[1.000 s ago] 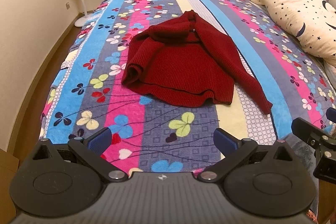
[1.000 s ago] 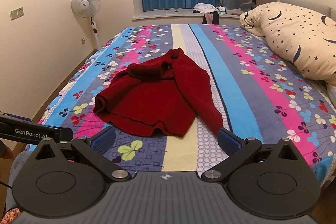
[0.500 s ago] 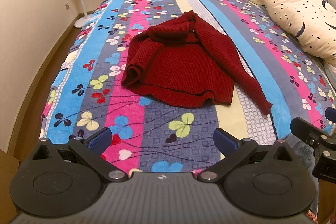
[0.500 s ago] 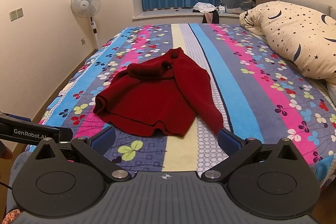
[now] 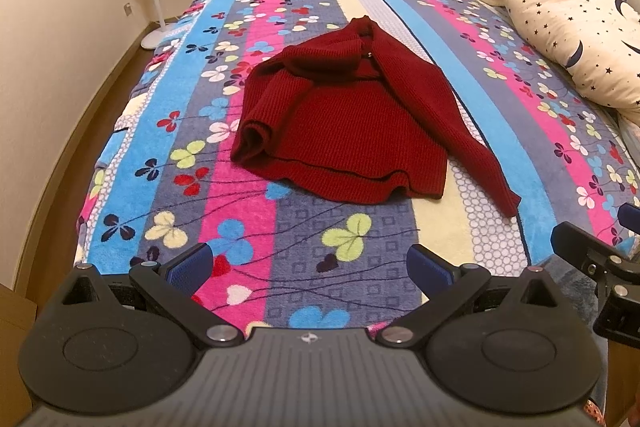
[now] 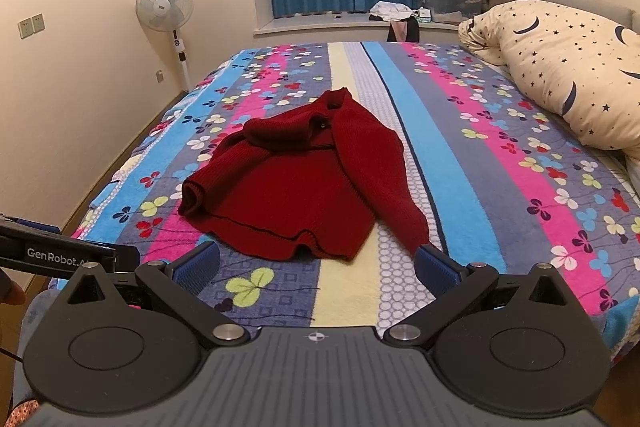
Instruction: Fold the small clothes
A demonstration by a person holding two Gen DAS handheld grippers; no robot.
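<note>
On the bed [image 5: 472,27], the red sweater [image 5: 352,123] is lying unfolded, both hand-held grippers, left hand-held gripper [image 5: 310,267] and right hand-held gripper [image 6: 318,269], waiting near it with fingers apart, touching nothing.

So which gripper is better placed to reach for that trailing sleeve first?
Probably the right. The red sweater's long sleeve ends just ahead of the open right gripper, close to its right finger. From the open left gripper, the cuff lies farther off to the right.
</note>
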